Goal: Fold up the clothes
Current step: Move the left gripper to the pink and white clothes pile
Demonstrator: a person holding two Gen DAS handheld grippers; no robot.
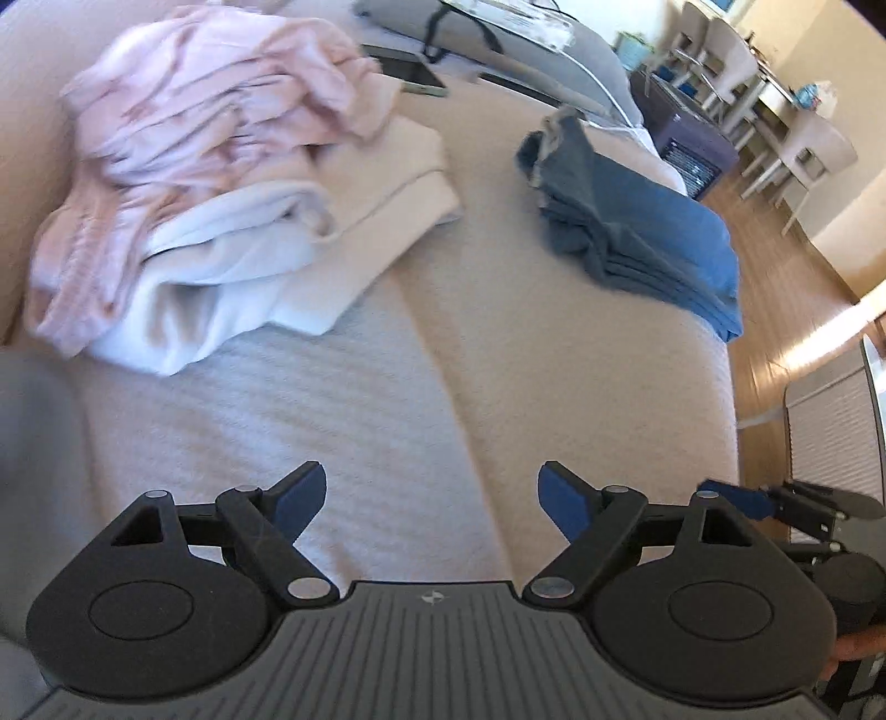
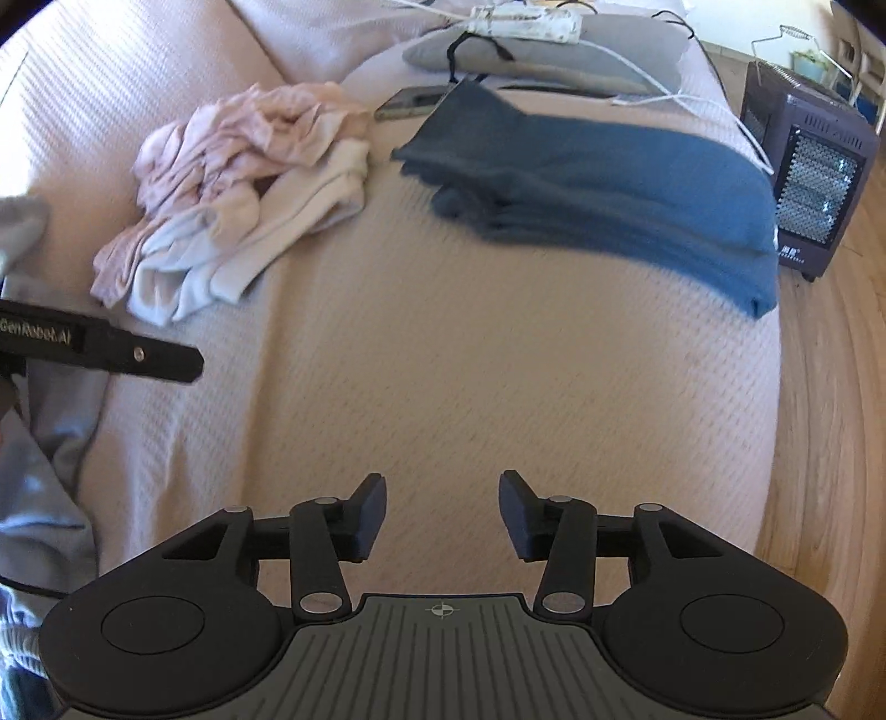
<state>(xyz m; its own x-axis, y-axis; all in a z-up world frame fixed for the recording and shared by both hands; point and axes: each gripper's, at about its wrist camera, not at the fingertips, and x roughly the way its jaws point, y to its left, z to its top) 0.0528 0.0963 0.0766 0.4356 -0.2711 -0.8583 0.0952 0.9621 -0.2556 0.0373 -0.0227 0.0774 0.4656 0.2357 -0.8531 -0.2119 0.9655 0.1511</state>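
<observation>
A heap of pink and white clothes (image 1: 188,183) lies unfolded at the far left of the bed; it also shows in the right wrist view (image 2: 243,188). A folded blue garment (image 1: 642,227) lies at the far right, also in the right wrist view (image 2: 598,183). My left gripper (image 1: 432,498) is open and empty above the bare bedspread. My right gripper (image 2: 442,512) is open and empty above the bedspread too. A grey garment (image 2: 39,443) lies at the left edge of the bed. The left gripper's body (image 2: 99,346) pokes in from the left.
A cream textured bedspread (image 2: 498,376) covers the bed. A grey pillow (image 2: 554,50) with cables and a phone (image 2: 410,102) lie at the far end. A small heater (image 2: 808,177) stands on the wood floor to the right. Chairs and a table (image 1: 775,99) stand beyond.
</observation>
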